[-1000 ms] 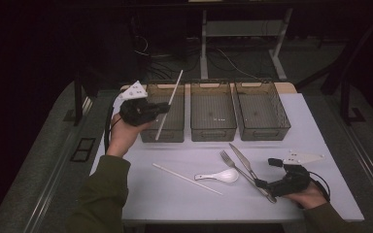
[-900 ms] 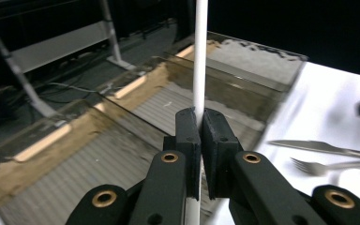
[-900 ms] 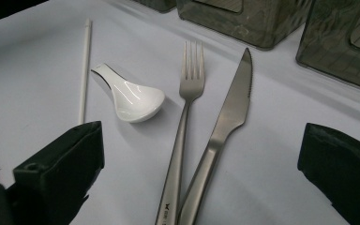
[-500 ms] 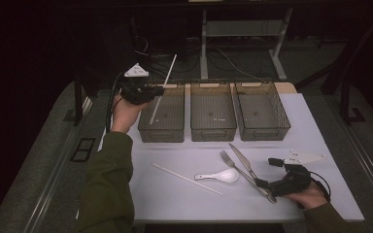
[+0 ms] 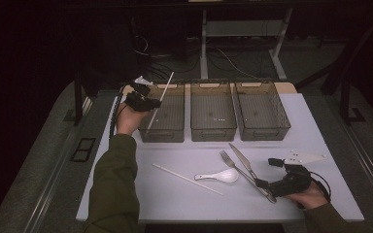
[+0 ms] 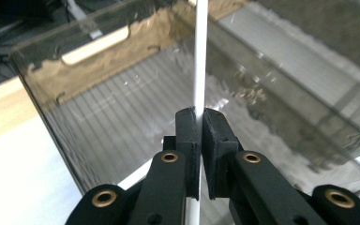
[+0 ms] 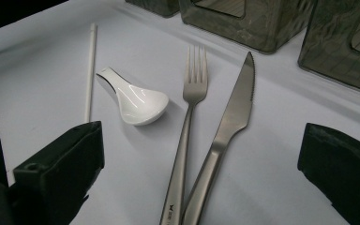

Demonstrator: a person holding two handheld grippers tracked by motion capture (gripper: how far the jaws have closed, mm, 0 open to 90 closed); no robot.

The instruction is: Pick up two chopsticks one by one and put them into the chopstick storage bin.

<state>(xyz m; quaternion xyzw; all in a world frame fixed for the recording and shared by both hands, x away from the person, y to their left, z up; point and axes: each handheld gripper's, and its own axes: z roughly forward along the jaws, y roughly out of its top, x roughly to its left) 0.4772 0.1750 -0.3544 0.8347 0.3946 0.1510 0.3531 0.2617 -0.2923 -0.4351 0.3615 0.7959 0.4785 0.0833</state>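
My left gripper (image 5: pixel 147 103) is shut on a white chopstick (image 5: pixel 161 95), held tilted over the left side of the left smoky bin (image 5: pixel 165 134). In the left gripper view the chopstick (image 6: pixel 199 56) runs up from between the closed jaws of my left gripper (image 6: pixel 200 118), with the bin's ribbed floor (image 6: pixel 117 126) beyond it. My right gripper (image 5: pixel 263 185) rests open on the table at the front right, beside the knife handle. In the right gripper view a fork (image 7: pixel 194 89) and a knife (image 7: pixel 236 108) lie between its wide-apart jaws.
A second chopstick (image 5: pixel 187 179), a white spoon (image 5: pixel 222 175), the fork (image 5: pixel 232 164) and the knife (image 5: pixel 242 156) lie on the white table (image 5: pixel 175 204). The middle bin (image 5: pixel 212 132) and the right bin (image 5: pixel 264 132) stand next to the left one.
My left gripper has carried the chopstick a little left and farther back, over the left bin's left side. The right gripper has stayed where it was.
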